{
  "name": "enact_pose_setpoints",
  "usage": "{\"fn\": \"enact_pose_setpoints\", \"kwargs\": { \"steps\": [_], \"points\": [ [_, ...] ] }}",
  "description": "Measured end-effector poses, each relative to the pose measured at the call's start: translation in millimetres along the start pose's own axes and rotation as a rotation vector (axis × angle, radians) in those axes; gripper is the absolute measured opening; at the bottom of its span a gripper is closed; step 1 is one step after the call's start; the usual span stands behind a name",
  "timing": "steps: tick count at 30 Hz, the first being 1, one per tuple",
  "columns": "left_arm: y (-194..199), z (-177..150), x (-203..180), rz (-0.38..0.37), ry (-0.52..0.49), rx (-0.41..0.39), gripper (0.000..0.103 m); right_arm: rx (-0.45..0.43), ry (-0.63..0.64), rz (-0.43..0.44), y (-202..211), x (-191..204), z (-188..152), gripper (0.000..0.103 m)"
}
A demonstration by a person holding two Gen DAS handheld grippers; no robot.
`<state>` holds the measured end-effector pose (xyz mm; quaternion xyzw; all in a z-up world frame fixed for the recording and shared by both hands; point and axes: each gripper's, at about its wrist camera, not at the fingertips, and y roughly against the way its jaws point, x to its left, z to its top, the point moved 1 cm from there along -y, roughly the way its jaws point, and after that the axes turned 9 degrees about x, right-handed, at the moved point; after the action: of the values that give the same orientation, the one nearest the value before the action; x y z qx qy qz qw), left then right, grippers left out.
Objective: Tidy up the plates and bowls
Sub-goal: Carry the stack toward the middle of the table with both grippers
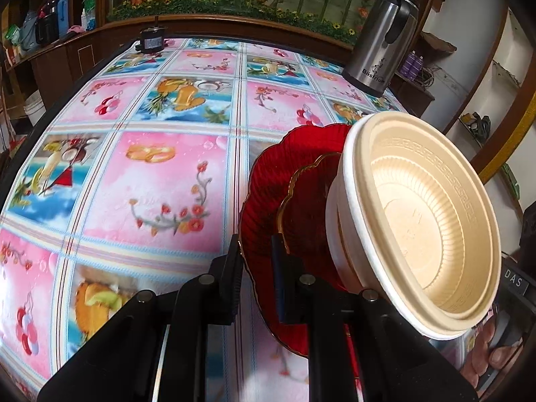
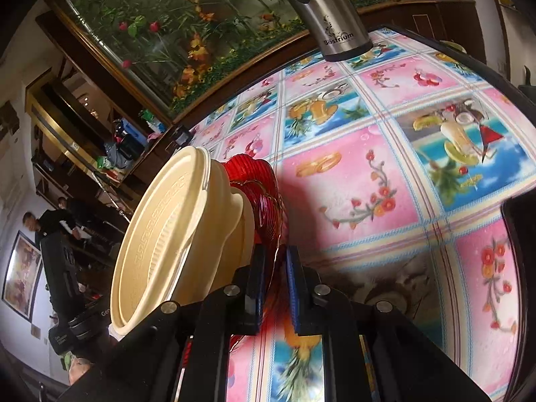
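Observation:
A big red scalloped plate (image 1: 268,174) carries a smaller gold-rimmed red plate (image 1: 308,194) and a nest of cream bowls (image 1: 418,217). My left gripper (image 1: 256,268) is shut on the big plate's rim, one finger on each face. From the opposite side, my right gripper (image 2: 274,278) is shut on the same red plate (image 2: 264,181), its blue pads pinching the rim. The cream bowls (image 2: 160,234) sit just left of it. The stack looks held over the pink and blue tablecloth (image 1: 150,184); I cannot see whether it touches it.
A steel thermos jug (image 1: 382,43) stands at the table's far right corner, and a small black object (image 1: 152,38) sits at the far edge. A planted glass tank (image 2: 150,33) runs behind the table. Two people (image 2: 50,221) stand in the room's background.

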<state>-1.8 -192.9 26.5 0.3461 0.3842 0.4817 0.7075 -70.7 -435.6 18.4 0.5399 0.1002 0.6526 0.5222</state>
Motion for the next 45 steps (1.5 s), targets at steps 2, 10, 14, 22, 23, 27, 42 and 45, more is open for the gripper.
{"fn": "enact_pose_setpoints", "kwargs": {
  "steps": [2,10,14,22,23,27,42,45],
  "points": [
    [-3,4,-1,0.007,0.003,-0.006,0.012,-0.005,0.007,-0.020,-3,1,4,0.012],
    [-7,4,-4,0.060,-0.011,-0.076,0.012,-0.001,0.011,-0.016,-19,-6,8,0.012],
    [-7,0,-3,0.070,-0.003,-0.116,0.012,-0.019,0.037,-0.020,-22,-4,9,0.012],
    [-8,-3,-2,0.069,0.001,-0.161,0.012,-0.039,0.071,-0.028,-22,-2,7,0.012],
    [-8,-3,-2,0.069,0.000,-0.163,0.012,-0.042,0.080,-0.037,-22,0,6,0.012],
    [-8,-3,-4,0.080,-0.010,-0.168,0.012,-0.047,0.088,-0.046,-22,2,5,0.012],
    [-10,-5,-8,0.119,-0.037,-0.176,0.012,-0.051,0.098,-0.057,-23,3,6,0.013],
    [-10,-4,-8,0.120,-0.037,-0.172,0.012,-0.052,0.105,-0.064,-23,3,6,0.013]
  ]
}}
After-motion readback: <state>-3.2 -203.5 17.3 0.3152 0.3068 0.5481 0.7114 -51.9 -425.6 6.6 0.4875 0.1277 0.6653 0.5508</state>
